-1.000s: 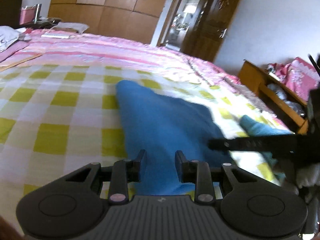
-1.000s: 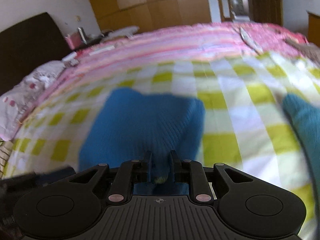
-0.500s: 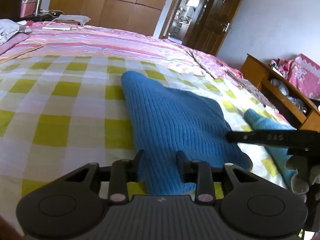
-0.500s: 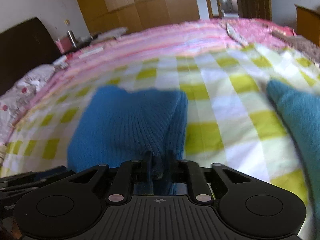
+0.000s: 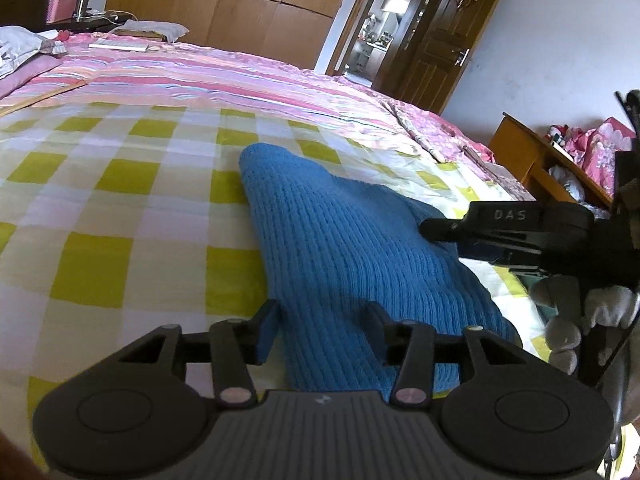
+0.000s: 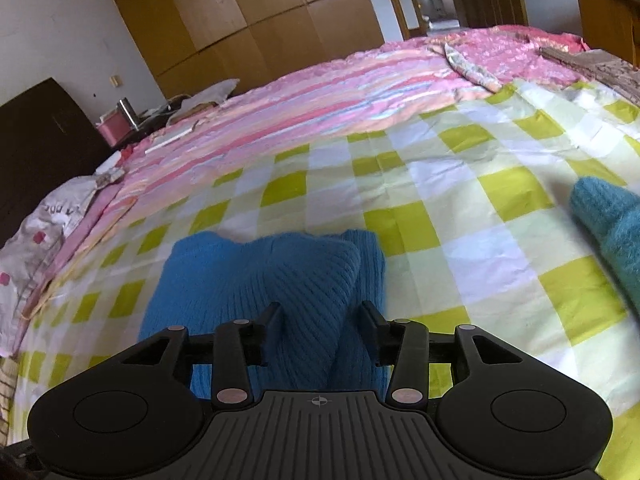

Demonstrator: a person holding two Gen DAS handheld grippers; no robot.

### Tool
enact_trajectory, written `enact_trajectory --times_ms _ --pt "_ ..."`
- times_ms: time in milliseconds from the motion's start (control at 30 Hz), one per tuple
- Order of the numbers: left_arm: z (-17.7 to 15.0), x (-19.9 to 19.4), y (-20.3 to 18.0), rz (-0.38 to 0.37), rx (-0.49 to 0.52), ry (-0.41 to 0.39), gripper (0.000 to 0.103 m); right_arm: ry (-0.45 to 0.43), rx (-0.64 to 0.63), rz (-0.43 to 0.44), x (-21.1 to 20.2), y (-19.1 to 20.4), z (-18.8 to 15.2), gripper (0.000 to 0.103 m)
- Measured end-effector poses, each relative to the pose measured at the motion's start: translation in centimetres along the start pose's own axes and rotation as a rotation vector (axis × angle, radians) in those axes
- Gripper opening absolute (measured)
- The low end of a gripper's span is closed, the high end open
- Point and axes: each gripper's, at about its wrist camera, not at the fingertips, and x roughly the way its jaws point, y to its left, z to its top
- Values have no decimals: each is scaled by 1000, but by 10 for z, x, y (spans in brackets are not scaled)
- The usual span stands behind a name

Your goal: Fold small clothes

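the blue knit sweater (image 6: 256, 280) lies folded on the checked bedsheet (image 5: 100, 208), near the sheet's near edge, with a doubled-over flap resting on top of the lower layer. it reads as thick ribbed wool: soft, light, limp, and likely to sag or slide open if i lift it by one layer alone. the ribbing should give the pads good bite, so slipping is less my worry than the fold unrolling. i'd take it at a folded edge or corner, pinching both layers together, one grip on each side so it stays square.

my right gripper (image 6: 320, 316) is opening, its jaws standing apart with the sweater's raised flap between them but not pressed. my left gripper (image 5: 322, 320) is opening too, jaws apart over the near end of the same sweater, the knit lying between and under them, not clamped.

a second, teal knit piece (image 6: 608, 224) lies well apart toward the sheet's right side. beyond the checks runs a pink striped quilt (image 6: 340, 92), then the wooden wardrobe (image 5: 216, 8).
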Motion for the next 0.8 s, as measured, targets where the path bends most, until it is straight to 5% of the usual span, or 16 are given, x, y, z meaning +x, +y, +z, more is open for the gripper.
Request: enact_trajectory --times_ms 133,333,467,633,800 --pt "-1 0 0 -2 7 -3 53 -55 -44 -25 -13 3 -3 41" --pt "0 3 -3 7 18 6 54 8 -18 0 8 3 2 42" --pt "2 2 -5 4 26 9 55 18 -68 0 2 8 3 12" --pt "4 -12 -8 -40 16 -45 58 -63 -3 42 -27 -5 14 8" --pt "-4 3 -14 -33 33 4 59 -70 39 -8 -21 -21 13 8"
